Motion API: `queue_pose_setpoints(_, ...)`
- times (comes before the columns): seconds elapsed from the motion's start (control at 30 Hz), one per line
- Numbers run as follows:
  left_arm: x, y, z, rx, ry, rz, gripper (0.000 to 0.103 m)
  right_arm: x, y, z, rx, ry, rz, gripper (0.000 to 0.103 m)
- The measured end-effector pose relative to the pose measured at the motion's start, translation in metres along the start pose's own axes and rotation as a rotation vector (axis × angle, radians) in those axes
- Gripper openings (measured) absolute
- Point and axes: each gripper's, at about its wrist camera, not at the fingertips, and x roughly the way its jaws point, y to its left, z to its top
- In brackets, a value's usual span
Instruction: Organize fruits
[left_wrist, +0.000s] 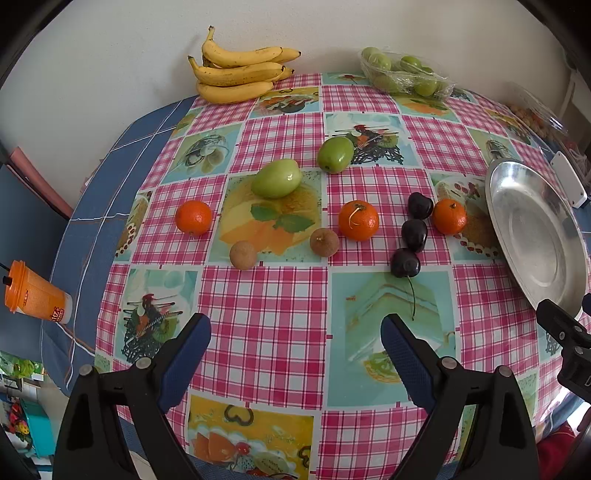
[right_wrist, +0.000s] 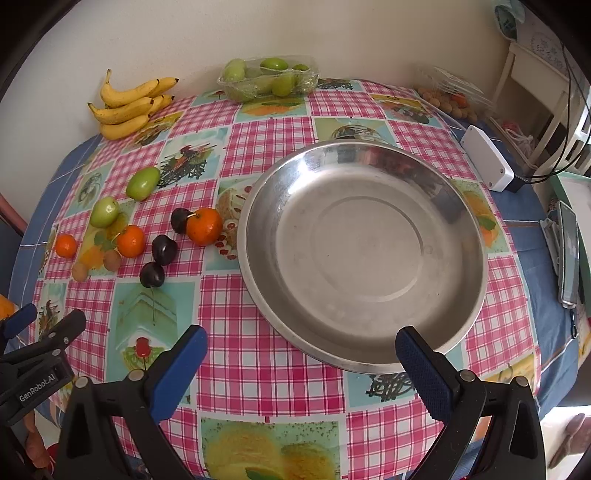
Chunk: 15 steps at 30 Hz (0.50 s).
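Note:
Loose fruit lies on the checked tablecloth: two green fruits (left_wrist: 276, 178) (left_wrist: 335, 154), three tangerines (left_wrist: 193, 218) (left_wrist: 358, 220) (left_wrist: 449, 216), two brown longans (left_wrist: 242, 255) (left_wrist: 324, 242) and three dark cherries (left_wrist: 413, 235). An empty steel plate (right_wrist: 364, 254) sits to their right; it also shows in the left wrist view (left_wrist: 535, 236). My left gripper (left_wrist: 295, 326) is open and empty, hovering near the table's front edge, short of the fruit. My right gripper (right_wrist: 301, 338) is open and empty over the plate's near rim.
A bunch of bananas (left_wrist: 240, 70) and a plastic tray of green fruit (left_wrist: 404, 74) stand at the back by the wall. A white box (right_wrist: 487, 162) and a bag of longans (right_wrist: 448, 98) lie at the right. An orange cup (left_wrist: 35, 295) lies left.

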Motion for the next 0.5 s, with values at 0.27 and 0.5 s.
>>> queue_pose_setpoints(0.27, 0.0001, 0.0001, 0.0001, 0.001, 0.001, 0.0, 0.093, 0.0022, 0.0008, -0.0005, -0.003, 0.012, 0.003, 0.103)
queue_pose_setpoints(0.5, 0.0, 0.0002, 0.0002, 0.001, 0.001, -0.001, 0.093, 0.0029, 0.0008, -0.0003, -0.003, 0.016, 0.004, 0.103)
